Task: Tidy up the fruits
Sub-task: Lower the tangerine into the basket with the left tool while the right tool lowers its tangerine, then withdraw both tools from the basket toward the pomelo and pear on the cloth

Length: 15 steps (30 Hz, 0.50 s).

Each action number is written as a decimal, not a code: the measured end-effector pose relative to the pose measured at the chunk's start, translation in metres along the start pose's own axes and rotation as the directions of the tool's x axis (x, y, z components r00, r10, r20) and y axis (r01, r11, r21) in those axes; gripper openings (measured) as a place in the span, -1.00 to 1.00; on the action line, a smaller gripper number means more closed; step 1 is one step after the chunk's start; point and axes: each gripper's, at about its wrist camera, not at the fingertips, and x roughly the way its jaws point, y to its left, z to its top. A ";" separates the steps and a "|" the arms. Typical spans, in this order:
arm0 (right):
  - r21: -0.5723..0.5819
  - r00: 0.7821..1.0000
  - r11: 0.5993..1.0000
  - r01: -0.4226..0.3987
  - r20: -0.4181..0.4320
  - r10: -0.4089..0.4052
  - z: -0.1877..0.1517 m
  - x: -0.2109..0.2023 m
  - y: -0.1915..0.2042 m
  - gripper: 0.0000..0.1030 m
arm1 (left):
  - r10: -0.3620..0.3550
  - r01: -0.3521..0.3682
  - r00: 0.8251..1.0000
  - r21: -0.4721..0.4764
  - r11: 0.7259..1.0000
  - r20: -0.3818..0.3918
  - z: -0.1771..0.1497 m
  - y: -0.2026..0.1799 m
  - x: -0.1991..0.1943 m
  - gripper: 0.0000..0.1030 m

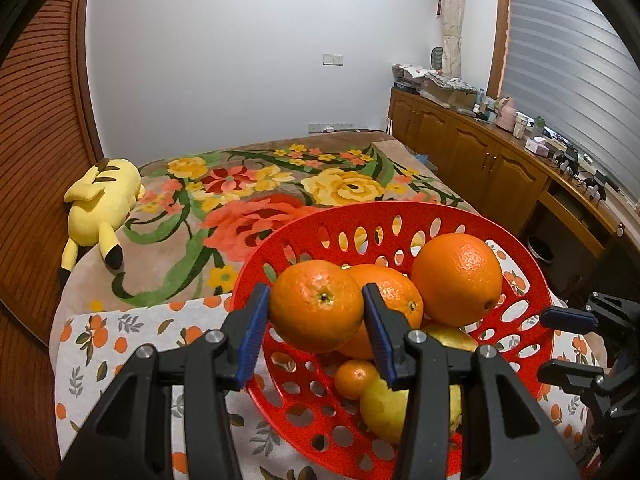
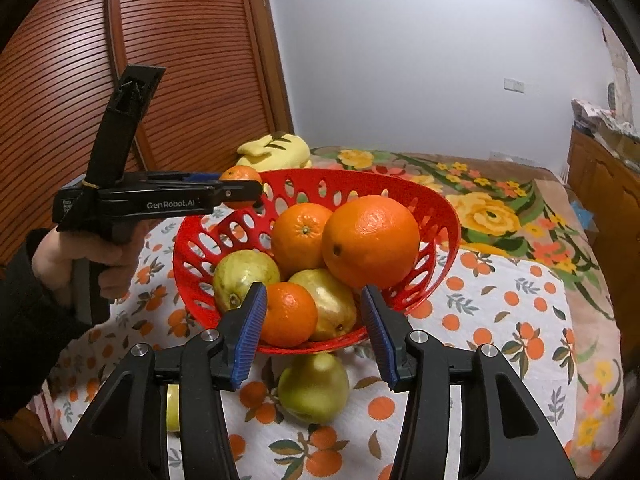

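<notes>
A red perforated basket (image 1: pixel 400 216) (image 2: pixel 360 178) stands on an orange-print cloth (image 2: pixel 500 312). It holds a big orange (image 2: pixel 372 240), a medium orange (image 2: pixel 302 236), a small tangerine (image 2: pixel 288 314) and two pears (image 2: pixel 244 276) (image 2: pixel 332 304). My left gripper (image 1: pixel 316 320) (image 2: pixel 240 188) is shut on another orange (image 1: pixel 316 306), held above the basket's left rim. My right gripper (image 2: pixel 316 320) (image 1: pixel 568 344) hovers just outside the basket's near rim, open, with nothing gripped. A green pear (image 2: pixel 314 388) lies on the cloth below it. Another yellowish fruit (image 2: pixel 173 408) is mostly hidden behind a finger.
A person's hand (image 2: pixel 100 256) grips the left tool. A yellow plush toy (image 1: pixel 100 208) lies on the flowered blanket (image 1: pixel 260 184) behind the cloth. Slatted wooden doors (image 2: pixel 180 60) stand to the left, and wooden cabinets (image 1: pixel 480 152) with clutter run along the right.
</notes>
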 end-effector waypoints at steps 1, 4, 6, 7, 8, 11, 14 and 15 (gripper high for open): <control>0.001 1.000 1.000 0.001 0.001 -0.001 0.001 0.000 0.000 -0.03 | -0.001 0.001 1.000 -0.002 1.000 0.003 0.000 0.000 -0.001 -0.05; 0.003 1.000 1.000 0.004 0.004 -0.004 -0.001 -0.004 0.002 -0.02 | 0.000 0.000 1.000 0.000 1.000 0.016 -0.001 -0.002 -0.009 0.00; 0.007 1.000 1.000 0.008 0.007 -0.008 -0.002 -0.006 0.002 -0.02 | -0.001 0.001 1.000 0.002 1.000 0.022 -0.002 -0.004 -0.016 0.00; 0.009 1.000 1.000 0.009 0.009 -0.010 -0.003 -0.009 0.001 -0.01 | -0.002 0.002 1.000 0.002 1.000 0.027 -0.003 -0.005 -0.020 0.01; 0.012 1.000 1.000 0.012 0.012 -0.012 -0.005 -0.012 0.001 -0.01 | -0.005 0.005 0.999 0.001 1.000 0.032 -0.005 -0.006 -0.024 0.01; 0.023 1.000 1.000 0.020 0.020 -0.020 -0.009 -0.020 0.000 0.00 | -0.015 0.015 0.999 -0.003 1.000 0.044 -0.012 -0.010 -0.039 0.01; 0.034 0.999 0.999 0.032 0.025 -0.033 -0.014 -0.029 0.000 0.01 | -0.027 0.027 0.998 -0.004 1.000 0.057 -0.021 -0.014 -0.056 0.02; 0.039 0.999 0.999 0.035 0.026 -0.036 -0.015 -0.032 0.000 0.02 | -0.031 0.032 0.998 -0.005 0.999 0.061 -0.025 -0.015 -0.063 0.02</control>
